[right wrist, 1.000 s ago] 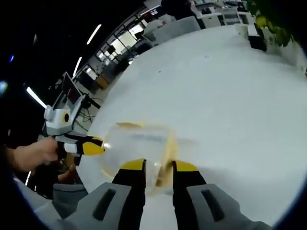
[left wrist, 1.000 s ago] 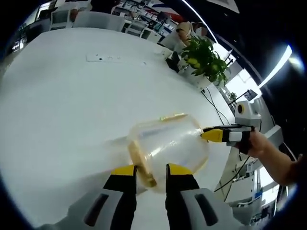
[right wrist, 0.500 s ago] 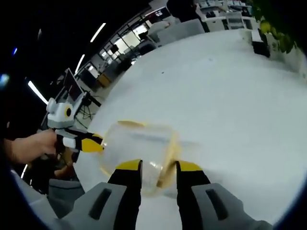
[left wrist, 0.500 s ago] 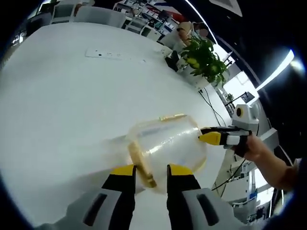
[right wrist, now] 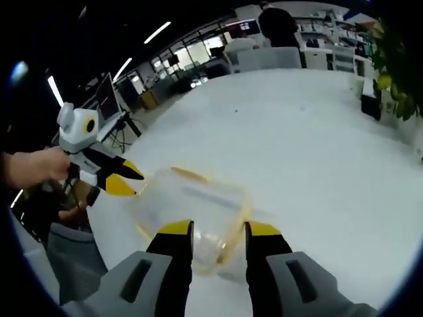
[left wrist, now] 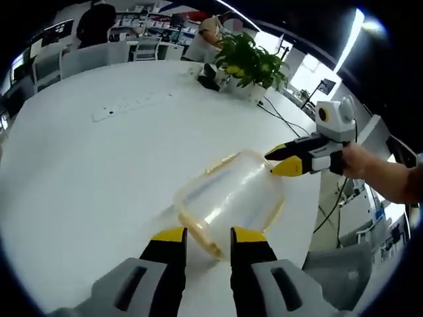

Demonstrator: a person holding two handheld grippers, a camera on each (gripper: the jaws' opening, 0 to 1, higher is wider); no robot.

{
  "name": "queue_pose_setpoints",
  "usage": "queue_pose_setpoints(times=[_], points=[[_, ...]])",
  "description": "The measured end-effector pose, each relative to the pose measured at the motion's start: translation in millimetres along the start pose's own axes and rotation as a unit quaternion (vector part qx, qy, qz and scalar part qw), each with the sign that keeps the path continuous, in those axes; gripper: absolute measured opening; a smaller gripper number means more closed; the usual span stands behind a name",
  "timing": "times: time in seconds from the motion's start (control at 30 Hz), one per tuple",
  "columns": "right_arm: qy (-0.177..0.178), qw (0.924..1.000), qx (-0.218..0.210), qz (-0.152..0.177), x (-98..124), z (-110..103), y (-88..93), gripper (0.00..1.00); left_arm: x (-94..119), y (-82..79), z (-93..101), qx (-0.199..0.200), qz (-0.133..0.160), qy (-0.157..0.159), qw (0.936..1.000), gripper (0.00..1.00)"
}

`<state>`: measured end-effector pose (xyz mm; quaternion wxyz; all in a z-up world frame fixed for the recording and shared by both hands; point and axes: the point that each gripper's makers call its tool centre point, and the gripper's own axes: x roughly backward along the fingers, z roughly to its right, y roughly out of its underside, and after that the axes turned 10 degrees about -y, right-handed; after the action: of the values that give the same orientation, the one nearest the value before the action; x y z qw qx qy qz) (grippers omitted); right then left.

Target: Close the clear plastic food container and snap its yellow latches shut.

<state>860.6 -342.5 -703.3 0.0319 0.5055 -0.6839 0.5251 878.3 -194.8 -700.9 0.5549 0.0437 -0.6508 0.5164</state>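
Office room w/ a big round white table (left wrist: 79, 172) filling most of both views; desks, chairs and ceiling strip lights sit far behind it. In the left gripper view, a green potted plant (left wrist: 248, 63) stands at the table's far edge, a flat white power strip (left wrist: 132, 105) lies on the tabletop left of it, and a dark cable (left wrist: 284, 119) trails near the plant toward the right edge. Two seated people show in the far bkgd, too small for detail.

Clear plastic food container (left wrist: 228, 198) rests on the table near its right edge, in front of the left gripper (left wrist: 207, 236). Yellow latches (left wrist: 198, 228) run along its near rim; whether they are snapped down is unclear. Left gripper's yellow-tipped jaws stand apart, nothing between them, just short of the container's near side.

Right gripper (left wrist: 281, 160), held by a hand (left wrist: 360, 162), comes in from the right; its yellow tips are spread a little and sit at the container's far-right corner, contact unclear.

In the right gripper view, the same container (right wrist: 192, 211) lies just beyond the right gripper (right wrist: 217, 231), jaws parted around air. Left gripper (right wrist: 122, 178) enters from the left, held by a hand (right wrist: 33, 165), tips slightly apart beside the container.
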Motion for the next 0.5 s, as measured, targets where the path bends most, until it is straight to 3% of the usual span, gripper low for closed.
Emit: queue_pose_setpoints(times=[0.2,0.27,0.5], points=[[-0.005,0.9995,0.031,-0.001,-0.2,-5.6,-1.8,0.25,-0.9,-7.2,5.6,-0.078,-0.003,0.007,0.9969,0.18],[-0.01,0.9976,0.068,-0.01,-1.2,-8.0,-1.9,0.21,-3.7,-8.3,7.8,-0.101,-0.008,0.013,0.9948,0.19],[-0.032,0.9944,0.099,-0.019,-8.6,-19.2,-3.3,0.21,-10.3,-15.2,17.4,-0.159,-0.018,0.037,0.9864,0.19]])
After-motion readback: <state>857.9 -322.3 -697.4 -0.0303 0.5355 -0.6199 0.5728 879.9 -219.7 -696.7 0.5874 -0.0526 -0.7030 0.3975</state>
